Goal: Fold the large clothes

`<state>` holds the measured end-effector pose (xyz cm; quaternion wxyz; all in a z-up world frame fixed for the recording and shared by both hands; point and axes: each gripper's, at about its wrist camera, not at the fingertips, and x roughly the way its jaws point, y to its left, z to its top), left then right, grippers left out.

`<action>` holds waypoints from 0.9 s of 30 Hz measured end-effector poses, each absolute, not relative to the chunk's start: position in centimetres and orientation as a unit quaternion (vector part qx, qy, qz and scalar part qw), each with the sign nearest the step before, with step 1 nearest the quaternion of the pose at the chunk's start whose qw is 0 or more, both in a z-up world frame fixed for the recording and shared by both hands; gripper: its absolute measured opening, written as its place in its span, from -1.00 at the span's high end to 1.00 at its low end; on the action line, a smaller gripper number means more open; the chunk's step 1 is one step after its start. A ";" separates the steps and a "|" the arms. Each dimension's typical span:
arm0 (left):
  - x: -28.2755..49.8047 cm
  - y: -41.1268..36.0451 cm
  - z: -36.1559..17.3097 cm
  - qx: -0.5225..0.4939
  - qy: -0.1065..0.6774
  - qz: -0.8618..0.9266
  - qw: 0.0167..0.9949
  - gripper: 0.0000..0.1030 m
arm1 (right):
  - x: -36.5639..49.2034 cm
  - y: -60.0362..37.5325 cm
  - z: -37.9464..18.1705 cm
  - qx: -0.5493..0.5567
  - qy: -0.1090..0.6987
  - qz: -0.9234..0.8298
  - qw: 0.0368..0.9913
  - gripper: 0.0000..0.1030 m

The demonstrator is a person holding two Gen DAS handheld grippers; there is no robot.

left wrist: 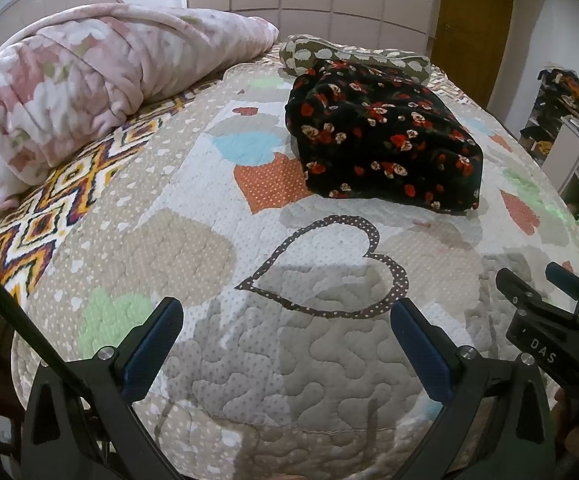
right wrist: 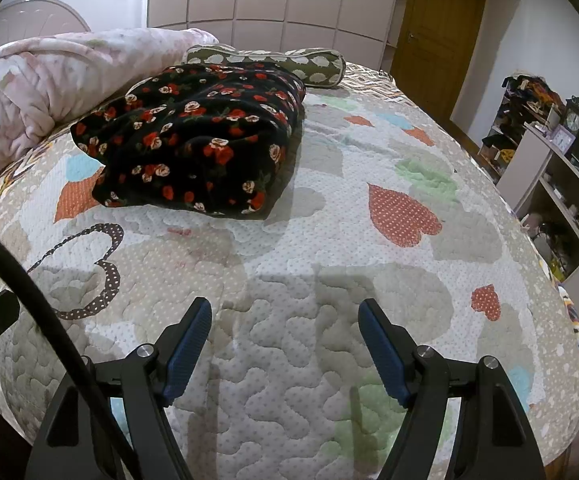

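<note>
The garment lies in a loose, rumpled heap on the bed, toward the far end, just in front of the olive bolster pillow and beside the rolled pink blanket at the bed's far left corner. It is black with a red and cream flower print.

Both tools are empty. The left gripper stands with its jaws spread wide over bare quilt near the bed's near edge. The right gripper is likewise spread wide with nothing between its pads. Neither touches the garment; both are well apart from it.

Expect the fabric to behave as a thick, plush, limp cloth: soft, with no stiffness, likely moderately heavy for its bulk. It should drape and sag under its own weight when lifted, and layers may cling to each other and to the quilted cover.

Take hold at an edge, not in the middle of the heap. The near lower corner and the near right fold look most accessible. Pinch a single layer if you can tell one apart; hems and seams are not clear from here.
</note>
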<state>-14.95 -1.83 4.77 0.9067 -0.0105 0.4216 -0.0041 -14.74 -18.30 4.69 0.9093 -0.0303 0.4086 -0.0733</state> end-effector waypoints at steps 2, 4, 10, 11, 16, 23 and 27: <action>-14.9 -1.8 4.8 -0.011 0.422 -0.003 0.906 -1.00 | -14.8 -18.3 4.6 -0.030 0.410 -0.073 0.909 -0.55; -14.9 -1.8 4.8 -0.012 0.423 -0.003 0.906 -1.00 | -14.8 -18.4 4.5 -0.030 0.411 -0.073 0.908 -0.55; -14.9 -1.6 4.8 -0.016 0.423 0.000 0.906 -1.00 | -14.7 -18.4 4.4 -0.034 0.414 -0.074 0.907 -0.55; -14.9 -1.6 4.8 -0.016 0.423 0.000 0.906 -1.00 | -14.7 -18.3 4.4 -0.036 0.415 -0.075 0.906 -0.55; -14.8 -1.6 4.8 -0.016 0.424 0.000 0.905 -1.00 | -14.5 -18.6 4.0 -0.037 0.424 -0.081 0.901 -0.55; -14.8 -1.6 4.7 -0.016 0.425 0.000 0.905 -1.00 | -14.4 -18.9 4.1 -0.038 0.425 -0.082 0.901 -0.56; -14.7 -1.5 4.6 -0.017 0.426 0.002 0.904 -1.00 | -14.4 -18.7 4.0 -0.046 0.426 -0.082 0.900 -0.56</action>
